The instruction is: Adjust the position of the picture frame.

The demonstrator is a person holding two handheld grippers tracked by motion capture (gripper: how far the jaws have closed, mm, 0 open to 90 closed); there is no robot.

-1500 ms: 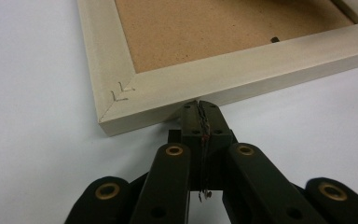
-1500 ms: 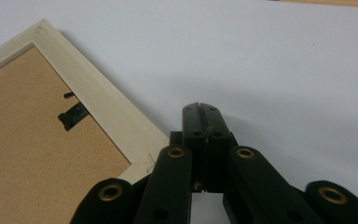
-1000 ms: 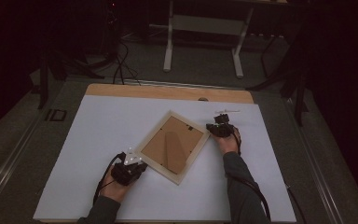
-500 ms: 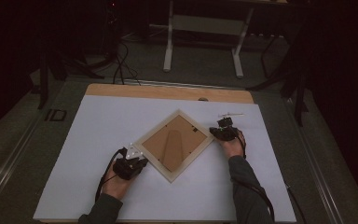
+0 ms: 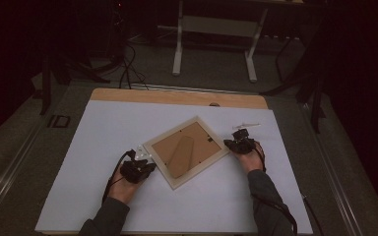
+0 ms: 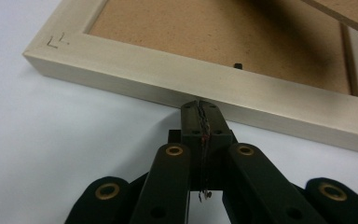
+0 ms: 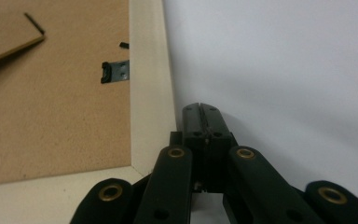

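Picture frame [image 5: 186,151]: face-down, mid-worktop, turned diagonal. Left hand-held gripper [image 6: 201,106] clenched, tip against frame's near edge. Right hand-held gripper [image 7: 201,109] clenched beside opposite edge. Backing not opened; repositioning apparently unfinished.

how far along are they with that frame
Done so far: the frame lies face down on the white table, backing and stand up. In hand: both grippers are shut and pressed to its outer edges, the left gripper at one side, the right gripper by a corner, as if nudging it. Left: the frame sits diagonal, and its metal tab looks untouched.
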